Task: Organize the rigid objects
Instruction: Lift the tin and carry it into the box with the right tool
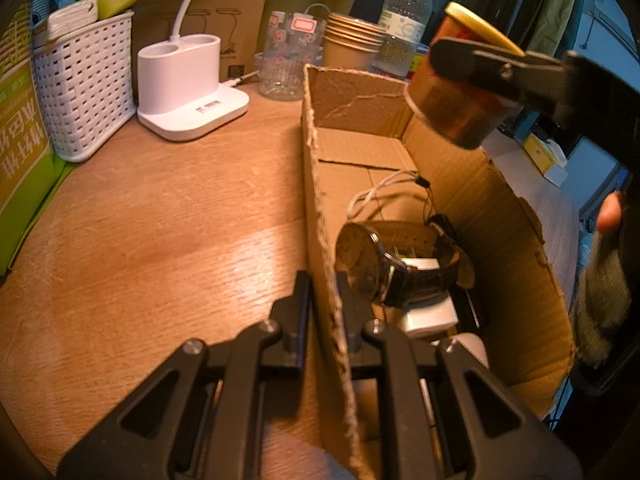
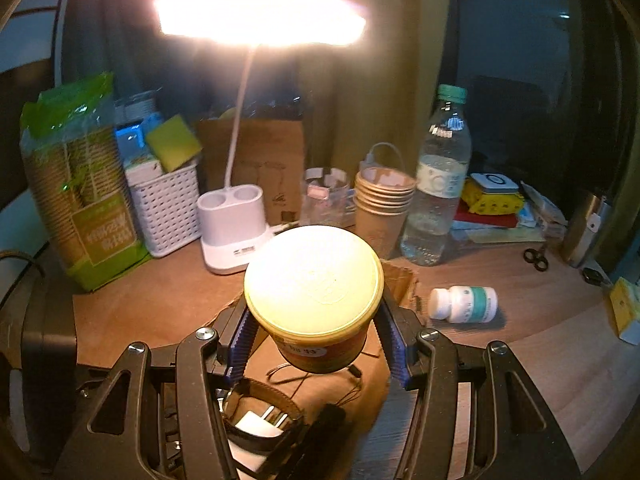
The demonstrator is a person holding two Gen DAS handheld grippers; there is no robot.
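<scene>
Above the open brown cardboard box: round yellow-lidded tub, upright, clamped in right gripper; left gripper pinches box wall.

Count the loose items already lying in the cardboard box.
3 visible: a wristwatch near the held wall, a white adapter under it, and a thin cord farther in. More may be hidden behind the box wall.
</scene>
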